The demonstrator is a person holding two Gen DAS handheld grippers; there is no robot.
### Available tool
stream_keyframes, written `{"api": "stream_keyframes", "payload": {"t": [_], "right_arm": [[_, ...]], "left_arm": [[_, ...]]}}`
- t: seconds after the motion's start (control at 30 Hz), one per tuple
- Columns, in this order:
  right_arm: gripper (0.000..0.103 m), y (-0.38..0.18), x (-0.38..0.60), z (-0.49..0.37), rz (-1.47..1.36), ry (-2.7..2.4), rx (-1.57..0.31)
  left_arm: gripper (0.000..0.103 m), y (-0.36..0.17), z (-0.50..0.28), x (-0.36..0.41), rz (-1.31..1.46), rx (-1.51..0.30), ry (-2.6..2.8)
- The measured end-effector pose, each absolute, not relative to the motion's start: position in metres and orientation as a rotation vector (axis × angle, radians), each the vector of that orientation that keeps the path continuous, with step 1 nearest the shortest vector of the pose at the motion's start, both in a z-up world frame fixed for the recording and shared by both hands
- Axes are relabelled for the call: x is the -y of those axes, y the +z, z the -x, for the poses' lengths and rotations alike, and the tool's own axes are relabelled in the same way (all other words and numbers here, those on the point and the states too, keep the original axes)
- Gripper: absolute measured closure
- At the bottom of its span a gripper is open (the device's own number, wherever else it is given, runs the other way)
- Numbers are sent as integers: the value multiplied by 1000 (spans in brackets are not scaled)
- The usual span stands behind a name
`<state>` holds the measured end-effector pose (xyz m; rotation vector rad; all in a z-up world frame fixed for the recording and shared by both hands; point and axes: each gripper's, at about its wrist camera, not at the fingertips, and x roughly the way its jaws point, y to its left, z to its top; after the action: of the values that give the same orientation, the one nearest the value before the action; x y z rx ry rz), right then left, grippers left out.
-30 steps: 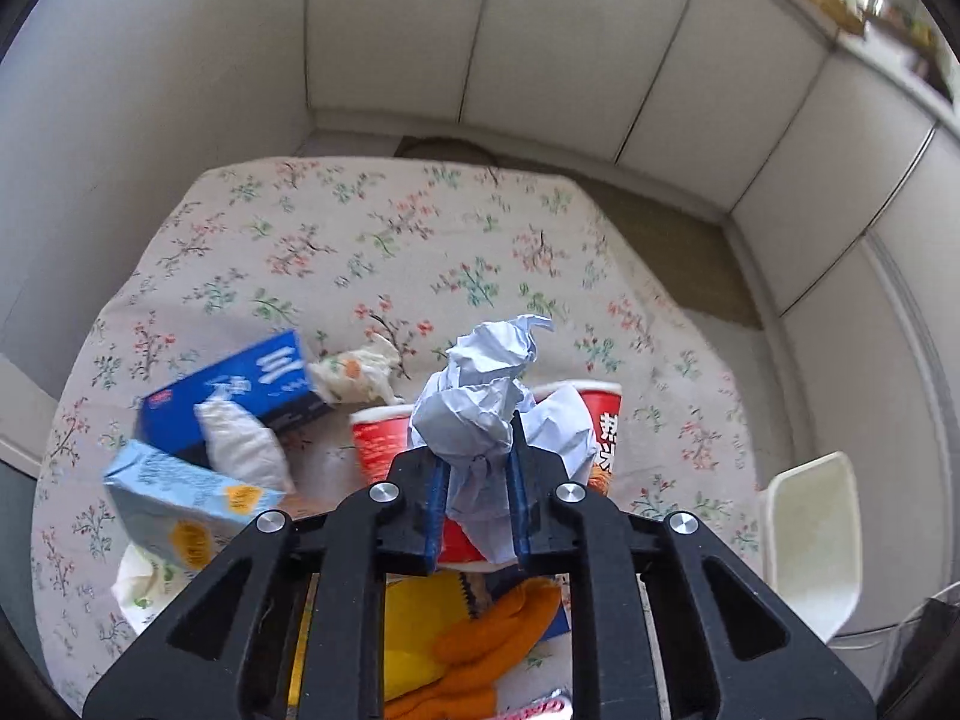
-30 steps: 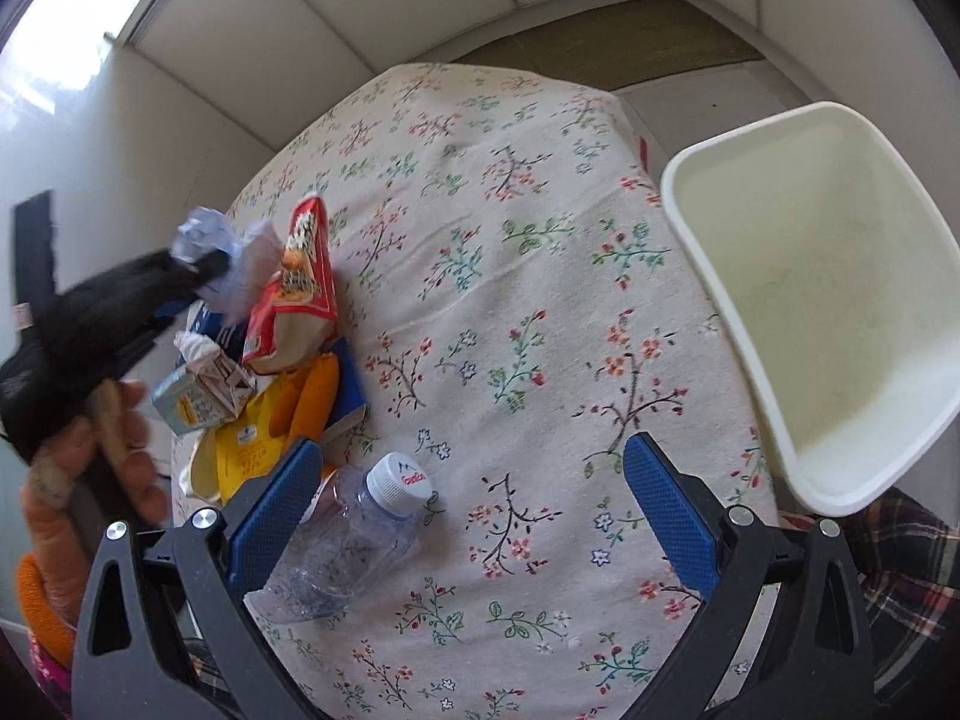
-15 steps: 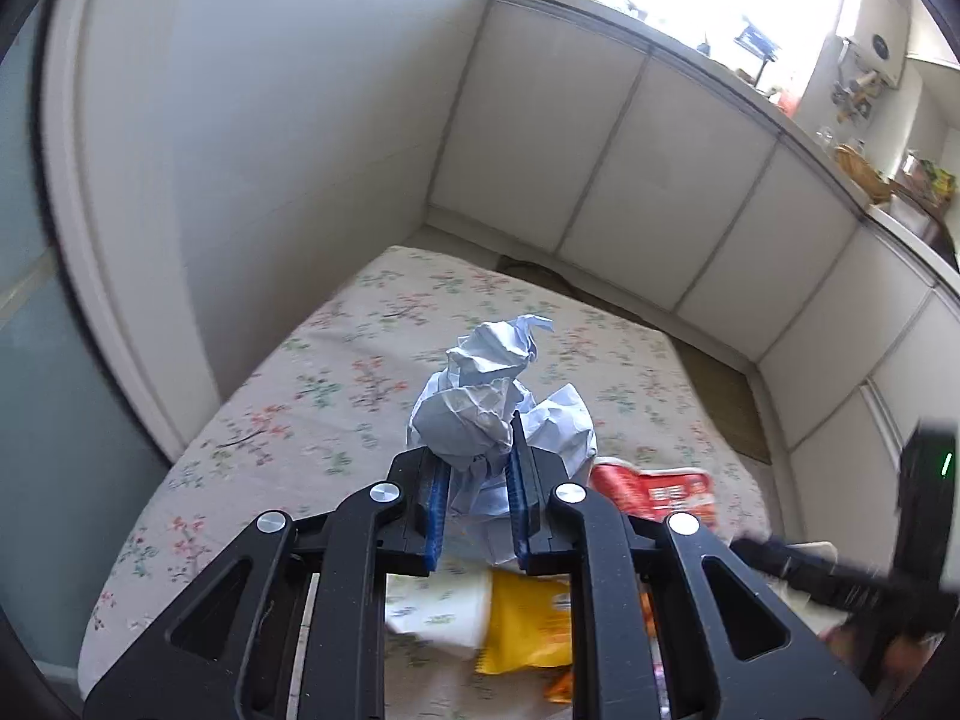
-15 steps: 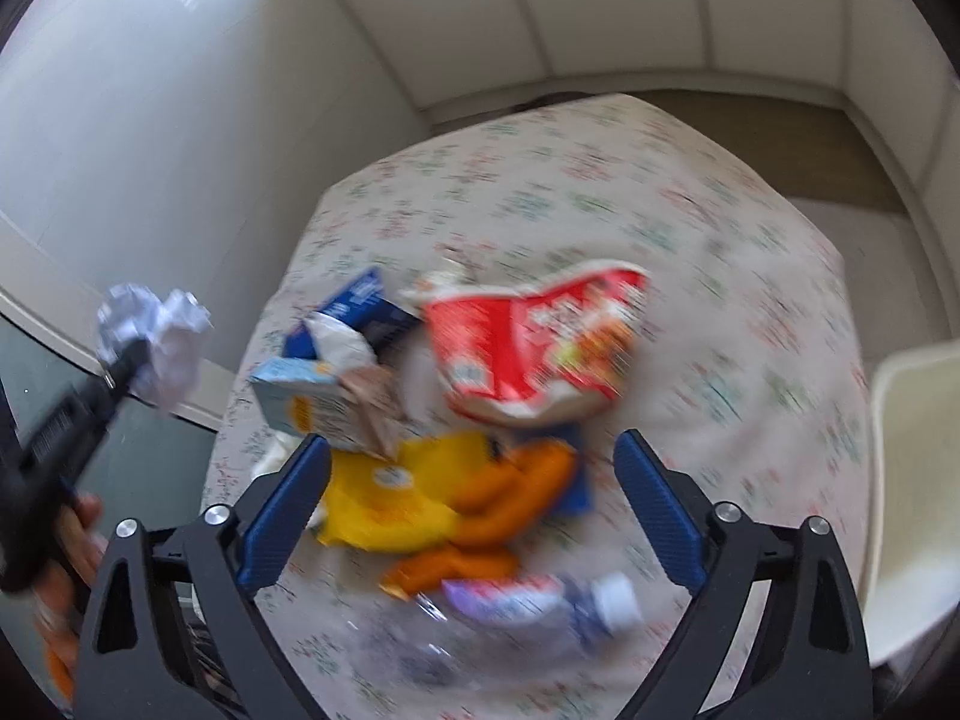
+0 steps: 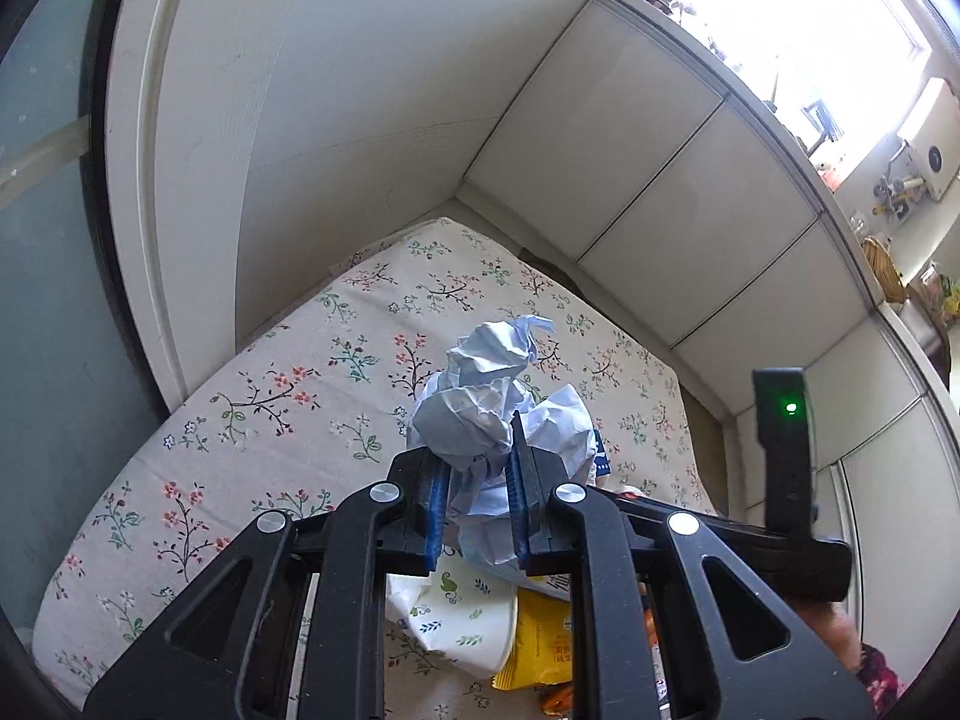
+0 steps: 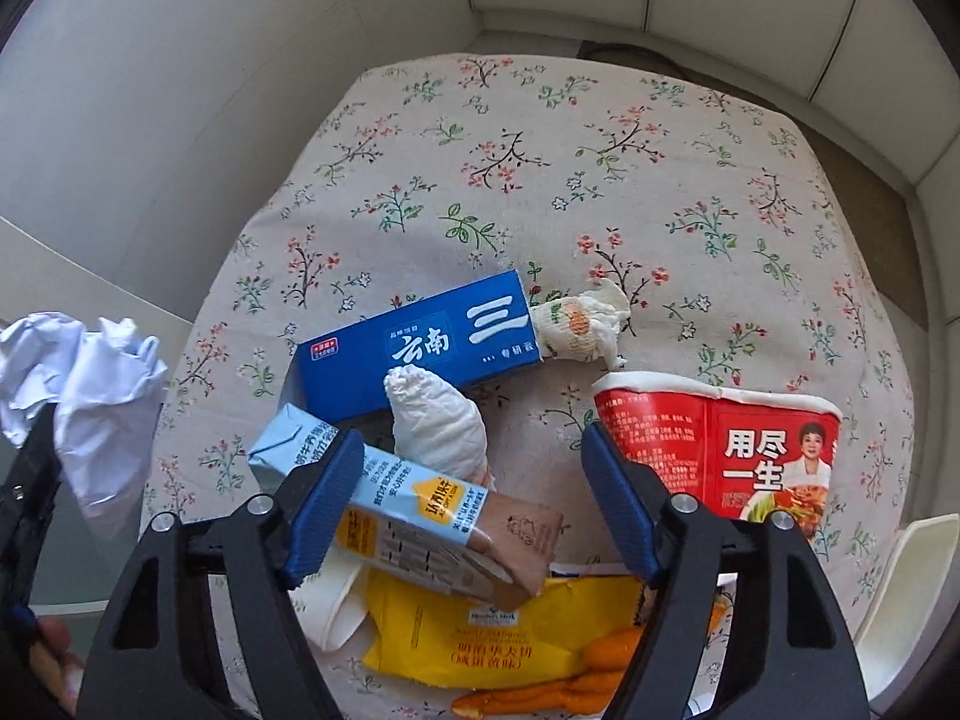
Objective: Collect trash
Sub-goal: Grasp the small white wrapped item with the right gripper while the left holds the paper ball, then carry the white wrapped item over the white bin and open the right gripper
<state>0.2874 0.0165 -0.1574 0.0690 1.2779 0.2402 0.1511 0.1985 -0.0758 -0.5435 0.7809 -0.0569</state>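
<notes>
My left gripper (image 5: 474, 474) is shut on a crumpled pale-blue paper ball (image 5: 480, 396), held above the floral table; the ball shows at the left edge of the right wrist view (image 6: 84, 384). My right gripper (image 6: 468, 498) is open above a trash pile: a light-blue milk carton (image 6: 420, 516) between its fingers, a blue box (image 6: 414, 348), a white tissue wad (image 6: 438, 426), a crumpled wrapper (image 6: 576, 330), a red noodle cup (image 6: 720, 450), a yellow snack bag (image 6: 504, 636).
The floral tablecloth (image 6: 540, 150) covers the table, with white walls behind. A white bin's rim (image 6: 918, 576) shows at the right edge. In the left wrist view a white paper cup (image 5: 462, 618) lies under the gripper; the right gripper's body (image 5: 780, 480) is at right.
My left gripper has swung up and left with the paper ball. My right gripper has moved left and down over the pile, from the bottle and bin side to the milk carton.
</notes>
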Motion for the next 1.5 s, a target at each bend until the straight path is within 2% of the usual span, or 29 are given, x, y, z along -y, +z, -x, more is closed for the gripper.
{"api": "stream_keyframes", "payload": {"t": [0.1,0.2,0.4,0.63,0.8,1.0,1.27,1.5], "right_arm": [[39,-168,-23,-293,-103,258,-1314],[67,-176,-29,-291,-115,280,-1327],[68,-157,-26,-276,-102,286,-1231],[68,-102,5,-245,-125,284,-1062],[68,-56,52,-205,-121,245,-906],[68,-27,129,-156,-155,151,-790],[68,-37,270,-98,-259,-123,-743],[66,-82,347,-61,-298,-314,-793]], "left_arm": [[87,-74,-151,-202,556,-776,-63],[87,-74,-151,-205,568,-777,-63],[87,-74,-152,-203,569,-778,-69],[87,-68,-147,-194,534,-730,-87],[87,-62,-138,-174,490,-711,-123],[87,-43,-124,-124,391,-691,-194],[87,-29,-116,-44,305,-733,-321],[87,-21,-115,40,212,-761,-442]]}}
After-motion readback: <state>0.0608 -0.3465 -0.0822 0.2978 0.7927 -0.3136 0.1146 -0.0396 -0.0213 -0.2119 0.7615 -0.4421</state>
